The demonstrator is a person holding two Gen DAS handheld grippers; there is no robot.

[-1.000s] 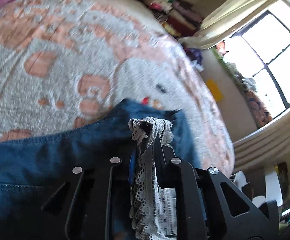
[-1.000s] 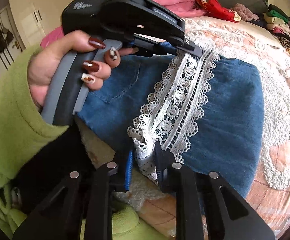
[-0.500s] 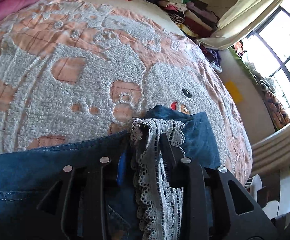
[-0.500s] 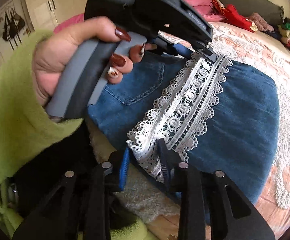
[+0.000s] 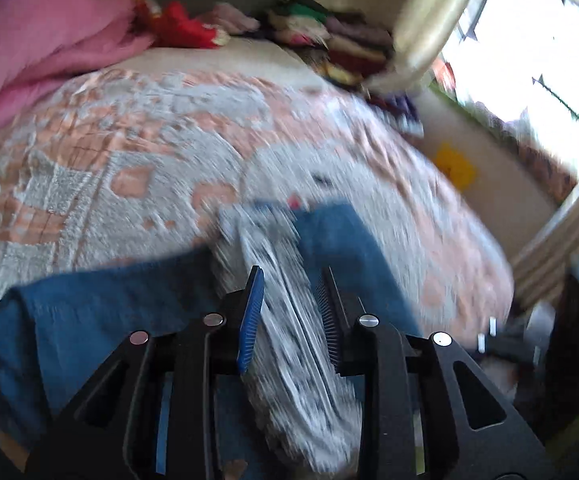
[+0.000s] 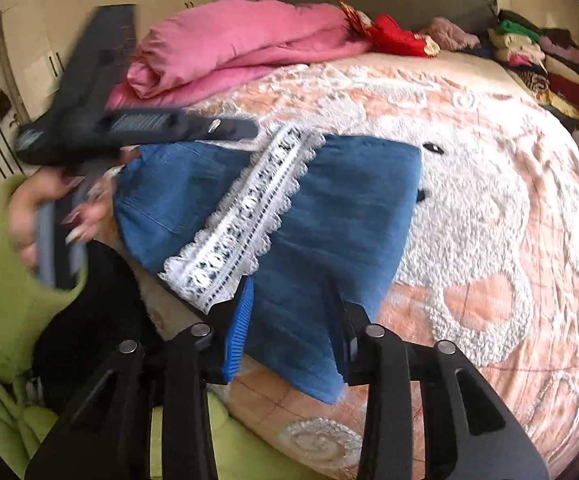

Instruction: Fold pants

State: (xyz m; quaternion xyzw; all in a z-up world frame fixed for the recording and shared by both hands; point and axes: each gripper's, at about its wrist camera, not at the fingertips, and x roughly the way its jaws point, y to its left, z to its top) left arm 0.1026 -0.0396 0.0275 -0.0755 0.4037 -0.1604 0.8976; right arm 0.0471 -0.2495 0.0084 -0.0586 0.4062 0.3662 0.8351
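Note:
Blue denim pants (image 6: 329, 208) with a white lace hem band (image 6: 245, 216) lie folded on the bed near its front edge. My right gripper (image 6: 287, 292) is open just above the near edge of the denim, holding nothing. In the left wrist view, my left gripper (image 5: 291, 280) is open with the lace band (image 5: 281, 280) lying loose between its jaws over the pants (image 5: 109, 300). In the right wrist view the left gripper (image 6: 225, 128) hovers at the far end of the lace, blurred by motion.
A peach and white patterned bedspread (image 6: 489, 208) covers the bed. A pink duvet (image 6: 241, 48) and piles of clothes (image 6: 537, 52) lie along the headboard. A window and curtains (image 5: 529, 40) are to the right.
Both grippers have opened and let go of the lace hem. The folded pants now rest on the bed, and both grippers have drawn back a little.

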